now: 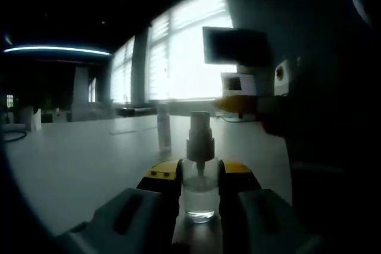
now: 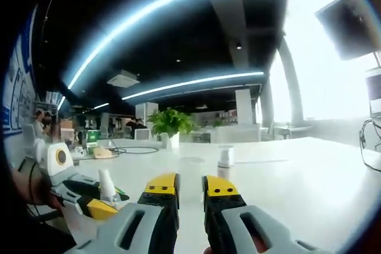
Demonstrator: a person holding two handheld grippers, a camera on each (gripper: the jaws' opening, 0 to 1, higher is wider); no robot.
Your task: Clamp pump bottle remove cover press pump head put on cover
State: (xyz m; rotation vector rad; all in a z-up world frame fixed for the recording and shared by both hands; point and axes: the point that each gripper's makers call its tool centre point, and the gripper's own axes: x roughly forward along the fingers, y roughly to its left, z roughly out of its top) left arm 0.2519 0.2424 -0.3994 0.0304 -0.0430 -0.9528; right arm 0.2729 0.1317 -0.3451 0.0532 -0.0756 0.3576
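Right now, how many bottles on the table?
2. A clear pump bottle clamped between the left gripper jaws, its pump head bare; it also shows at left in the right gripper view. A second small bottle stands farther out on the white table. Others may be hidden.

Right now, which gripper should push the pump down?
Probably the right gripper. Its jaws are apart with nothing between them. The left gripper is clamped on the bottle, holding it upright on the table, with the pump head already uncovered.

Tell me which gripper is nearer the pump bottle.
Left. The left gripper has its fingers on both sides of the pump bottle. The right gripper holds nothing, with the bottle off to its left.
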